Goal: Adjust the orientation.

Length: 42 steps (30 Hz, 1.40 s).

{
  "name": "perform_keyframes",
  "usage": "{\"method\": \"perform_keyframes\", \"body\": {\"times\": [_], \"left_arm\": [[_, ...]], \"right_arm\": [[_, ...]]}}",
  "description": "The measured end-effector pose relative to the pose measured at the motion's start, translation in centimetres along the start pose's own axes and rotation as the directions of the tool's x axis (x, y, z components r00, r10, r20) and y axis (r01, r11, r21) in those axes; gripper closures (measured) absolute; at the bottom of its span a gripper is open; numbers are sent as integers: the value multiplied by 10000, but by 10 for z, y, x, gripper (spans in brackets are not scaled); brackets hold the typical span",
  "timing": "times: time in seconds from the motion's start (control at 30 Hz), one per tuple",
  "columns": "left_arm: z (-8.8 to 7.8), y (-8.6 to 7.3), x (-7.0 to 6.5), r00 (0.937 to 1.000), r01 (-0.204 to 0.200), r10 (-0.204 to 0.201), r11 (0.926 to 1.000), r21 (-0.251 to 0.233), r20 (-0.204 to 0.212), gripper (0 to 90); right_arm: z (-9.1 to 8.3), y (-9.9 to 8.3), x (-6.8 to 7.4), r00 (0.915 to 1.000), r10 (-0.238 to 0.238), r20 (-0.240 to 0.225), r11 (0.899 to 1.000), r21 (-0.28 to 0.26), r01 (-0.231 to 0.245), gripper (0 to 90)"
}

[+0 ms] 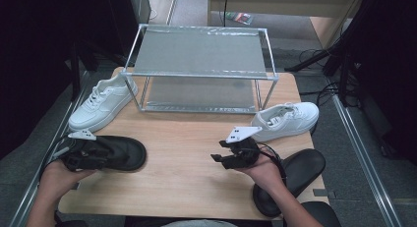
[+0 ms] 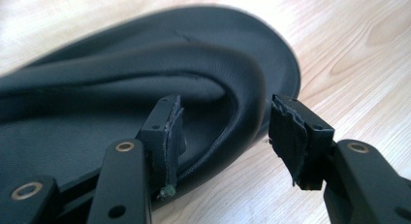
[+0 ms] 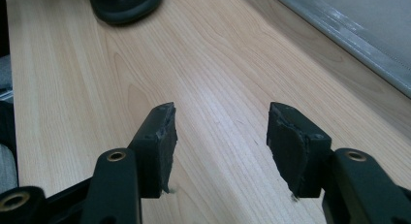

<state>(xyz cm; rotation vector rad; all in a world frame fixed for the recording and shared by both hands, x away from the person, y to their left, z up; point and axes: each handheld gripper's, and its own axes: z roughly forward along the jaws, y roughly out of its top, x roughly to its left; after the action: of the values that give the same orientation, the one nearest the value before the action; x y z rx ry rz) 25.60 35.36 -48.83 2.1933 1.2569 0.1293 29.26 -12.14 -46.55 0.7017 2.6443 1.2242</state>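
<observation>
Going for the black slipper with the left tongs

Left tongs (image 2: 223, 132) are spread around the side edge of the black slipper (image 1: 115, 152) at the near-left of the surface (image 1: 187, 183): one pad inside the opening, the other outside, no pinch yet as far as I can see. Right tongs (image 3: 220, 132) are spread too, holding nothing, over bare wood. Next move looks like closing on that rim firmly before lifting, probably toward the metal rack (image 1: 199, 70). Soft upper might fold, so bite deep.
</observation>
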Motion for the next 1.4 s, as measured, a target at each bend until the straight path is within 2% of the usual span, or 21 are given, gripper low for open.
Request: {"method": "perform_keyframes", "body": {"times": [0.03, 0.07, 0.1, 0.17, 0.23, 0.27, 0.3, 0.43, 0.47, 0.53, 0.6, 0.7, 0.87, 0.93, 1.2, 1.3, 1.4], "left_arm": [[5, 0, 0, 9998, -184, 183, 9994, 304, 11, 466], [5, 0, 0, 9998, -184, 183, 9994, 304, 11, 467], [8, 1, -2, 9993, -380, 378, 9985, 402, 58, 475], [10, 3, -4, 9984, -556, 553, 9977, 380, 72, 486], [13, 6, -5, 9975, -686, 681, 9972, 301, 193, 514], [15, 7, -6, 9961, -801, 785, 9961, 381, 403, 552], [18, 7, -6, 9956, -869, 853, 9954, 410, 398, 554], [18, 9, -7, 9960, -808, 795, 9962, 323, 402, 595], [18, 9, -6, 9958, -771, 755, 9966, 297, 525, 637], [20, 10, -7, 9953, -788, 771, 9965, 269, 589, 648], [21, 12, -5, 9941, -653, 619, 9972, 361, 888, 669], [21, 13, -3, 9934, -647, 600, 9969, 454, 979, 683], [20, 16, -4, 9940, -384, 302, 9964, 761, 1056, 702], [19, 18, -5, 9956, -311, 233, 9959, 853, 909, 703], [13, 26, -16, 9949, -374, 286, 9952, 903, 964, 722], [10, 32, -24, 9940, -346, 244, 9949, 952, 1063, 724], [7, 39, -34, 9942, -567, 478, 9941, 925, 959, 724]], "right_arm": [[0, 0, 0, 10000, 3, -9, 10000, 15, -3, 454], [0, 0, 0, 10000, 3, -9, 10000, 15, -3, 454], [1, 0, 1, 10000, -3, -1, 10000, 27, 3, 453], [1, 0, 1, 10000, -17, -11, 10000, 25, 17, 453], [2, 0, 1, 10000, -47, -16, 10000, 31, 47, 453], [2, 0, 0, 10000, -22, -12, 10000, 36, 22, 453], [2, 0, 0, 10000, 5, -7, 10000, 31, -5, 453], [1, 0, 0, 10000, -6, 23, 10000, 37, 6, 453], [2, 0, 0, 10000, -19, 5, 10000, 47, 19, 453], [2, 0, 0, 10000, -37, 19, 10000, 80, 37, 453], [3, 0, 1, 10000, -14, 23, 9999, 127, 14, 453], [3, 0, 1, 10000, 3, 40, 9999, 150, -3, 453], [4, 0, 1, 10000, -14, 61, 9998, 201, 13, 453], [5, 0, 1, 10000, -42, 47, 9998, 208, 41, 452], [6, -1, 4, 10000, -35, 19, 9995, 309, 35, 450], [8, -1, 5, 9999, -146, -49, 9993, 332, 148, 448], [9, 1, 5, 9999, -56, -113, 9996, 265, 59, 446]]}}
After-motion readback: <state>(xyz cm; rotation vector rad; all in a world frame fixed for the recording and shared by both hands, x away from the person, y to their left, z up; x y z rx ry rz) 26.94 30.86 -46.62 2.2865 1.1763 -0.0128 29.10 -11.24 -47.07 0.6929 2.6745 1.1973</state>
